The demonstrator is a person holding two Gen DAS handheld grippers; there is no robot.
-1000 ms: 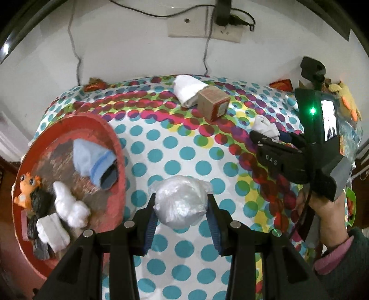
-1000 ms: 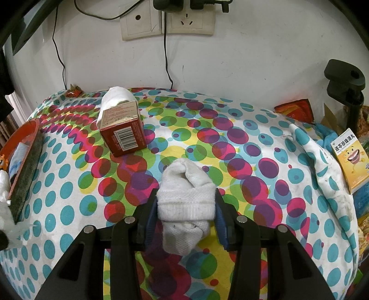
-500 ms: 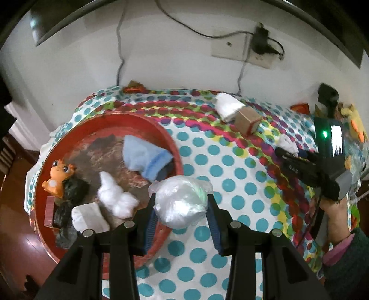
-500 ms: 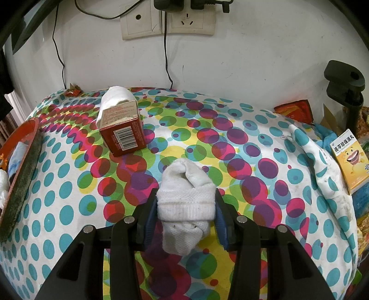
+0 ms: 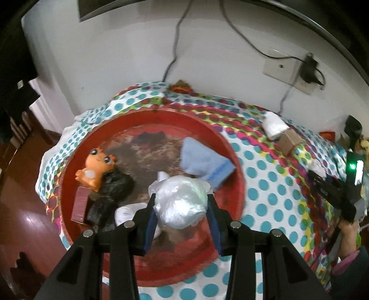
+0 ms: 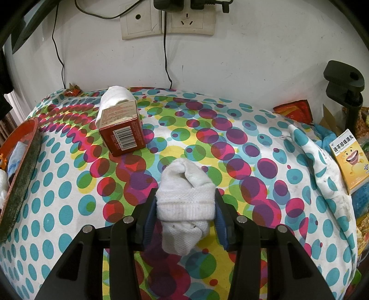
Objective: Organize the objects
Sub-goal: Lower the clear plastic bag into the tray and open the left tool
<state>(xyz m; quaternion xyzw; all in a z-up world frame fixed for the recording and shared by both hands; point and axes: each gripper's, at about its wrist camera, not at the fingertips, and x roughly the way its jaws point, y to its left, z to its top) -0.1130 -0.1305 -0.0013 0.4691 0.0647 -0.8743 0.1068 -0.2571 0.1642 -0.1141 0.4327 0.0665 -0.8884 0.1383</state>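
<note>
My left gripper (image 5: 181, 208) is shut on a crumpled white plastic bag (image 5: 181, 200) and holds it above the round red tray (image 5: 237, 161). In the tray lie a light blue sock (image 5: 203, 159), an orange toy (image 5: 95, 167), a black bag (image 5: 115, 184), a white bundle (image 5: 125, 212) and a small maroon box (image 5: 79, 204). My right gripper (image 6: 184, 207) is shut on a rolled white sock (image 6: 185, 196) just above the dotted tablecloth (image 6: 230, 150). A red-brown carton (image 6: 122, 129) stands farther back on the left, with another white sock (image 6: 113, 97) behind it.
The tray's rim (image 6: 20, 166) shows at the left edge of the right wrist view. A yellow box (image 6: 348, 157) and a black clamp (image 6: 346, 90) stand at the table's right side. The wall with sockets (image 6: 168, 20) and cables is behind. The right gripper (image 5: 332, 189) shows in the left wrist view.
My left gripper has carried the plastic bag leftward from over the tablecloth to over the red tray. The right gripper with the sock has stayed in place.
</note>
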